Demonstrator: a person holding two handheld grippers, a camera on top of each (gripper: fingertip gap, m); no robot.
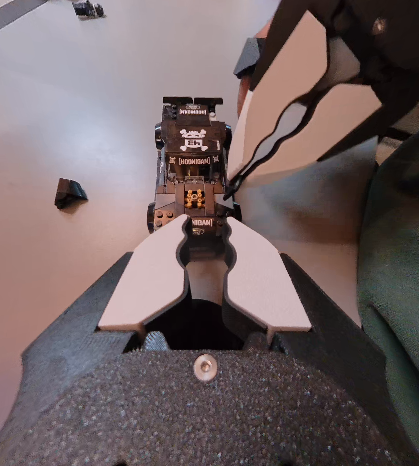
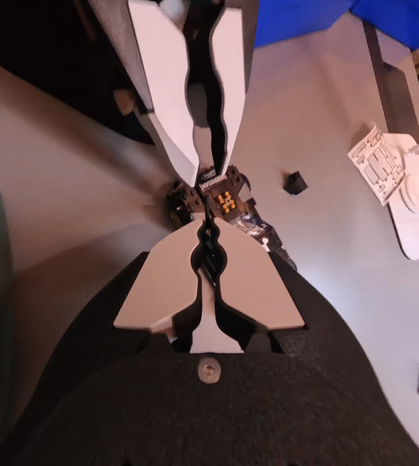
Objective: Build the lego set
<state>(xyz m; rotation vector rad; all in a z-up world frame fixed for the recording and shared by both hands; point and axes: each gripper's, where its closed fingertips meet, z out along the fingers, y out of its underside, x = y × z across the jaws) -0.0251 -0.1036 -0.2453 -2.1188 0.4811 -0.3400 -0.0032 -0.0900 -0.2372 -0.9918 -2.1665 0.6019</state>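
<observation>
Fingers of the left gripper (image 1: pixel 207 224) clamp the near end of the black lego car (image 1: pixel 192 161) at the middle of the left wrist view. Closed fingers of the right gripper (image 2: pixel 209 222) pinch a thin black piece (image 2: pixel 209 242), its tip touching the car's right side beside the orange engine studs (image 1: pixel 194 199). To seat it well, the car should probably be held steady while the piece is lined up and pressed straight down. One loose black brick (image 1: pixel 69 193) lies at left on the grey table (image 1: pixel 64 106); a white sticker sheet (image 2: pixel 377 164) lies at right in the right wrist view.
</observation>
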